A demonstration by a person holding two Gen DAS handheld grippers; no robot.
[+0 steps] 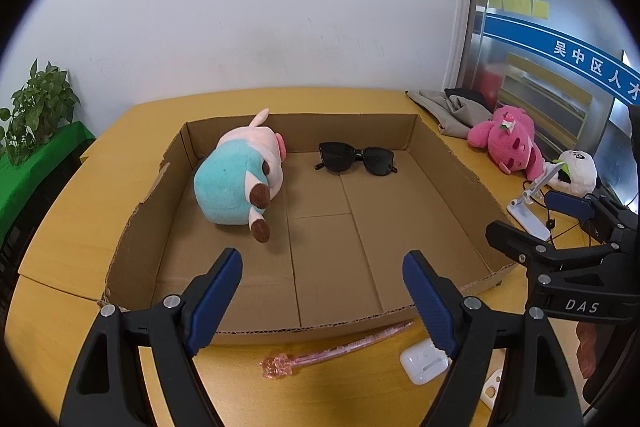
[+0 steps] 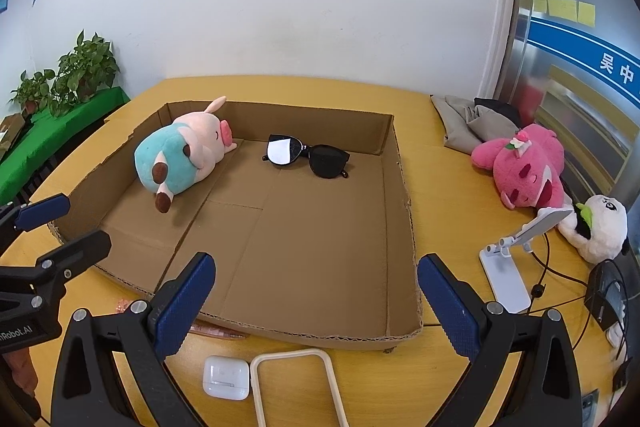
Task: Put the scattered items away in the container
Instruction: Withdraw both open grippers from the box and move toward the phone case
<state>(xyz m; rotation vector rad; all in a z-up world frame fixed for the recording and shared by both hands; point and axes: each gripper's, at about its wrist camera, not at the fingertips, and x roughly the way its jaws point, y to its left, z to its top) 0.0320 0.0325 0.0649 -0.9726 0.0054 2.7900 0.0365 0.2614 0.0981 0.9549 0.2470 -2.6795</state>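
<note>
Both tongs, left gripper point(image 1: 322, 301) & right gripper point(image 2: 316, 301), hang spread w/ nothing between them near the shallow brown cardboard box point(image 2: 404, 203), prob. lining up on the pink translucent pen point(image 1: 332, 351) & white earbud case point(image 2: 225, 375) lying outside its front wall.

three plush toys point(image 2: 180, 163), one sunglasses point(image 2: 308, 157), one earbud case point(image 2: 225, 375), one pink pen point(image 1: 332, 351), one cardboard box point(image 2: 394, 155)
</note>
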